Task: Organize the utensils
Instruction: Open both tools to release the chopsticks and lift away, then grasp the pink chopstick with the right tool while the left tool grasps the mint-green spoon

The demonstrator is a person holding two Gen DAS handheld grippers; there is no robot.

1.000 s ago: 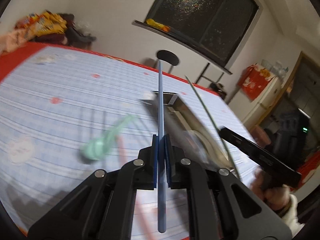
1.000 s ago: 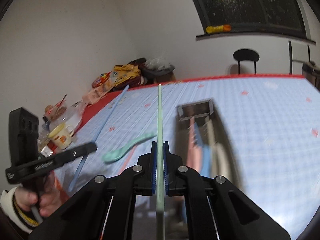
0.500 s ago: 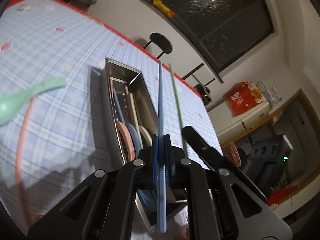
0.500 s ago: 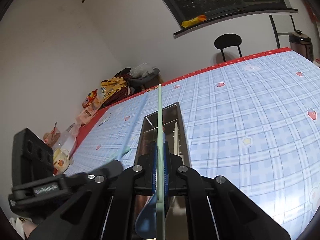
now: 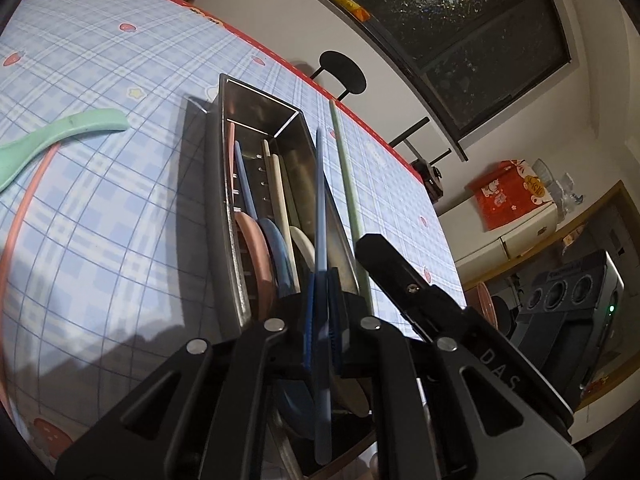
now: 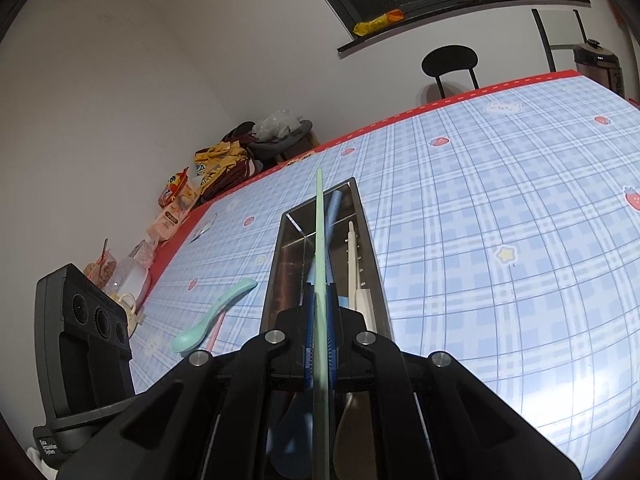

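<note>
Both grippers have swung in over the steel utensil tray (image 5: 224, 200) since a second ago, when it lay off to one side and the green spoon sat nearer the middle of each view. Seen from the left wrist, the left gripper (image 5: 322, 312) is clamped on a blue chopstick (image 5: 319, 200) that runs forward along the tray's right wall. The right gripper (image 6: 319, 336) is pinched tight on a pale green chopstick (image 6: 320, 240), which points up the tray's length.

Inside the tray lie a pink spoon (image 5: 256, 248), a blue spoon (image 5: 276, 244) and a cream spoon (image 5: 302, 246), bowls toward the cameras, handles stretching to the far end. Left of the tray, on the blue checked table (image 5: 100, 200), rests the green spoon (image 5: 60, 132), with a pink chopstick (image 5: 24, 208) passing beneath it. Beyond the table's red far edge stands a black chair (image 6: 450, 60).
</note>
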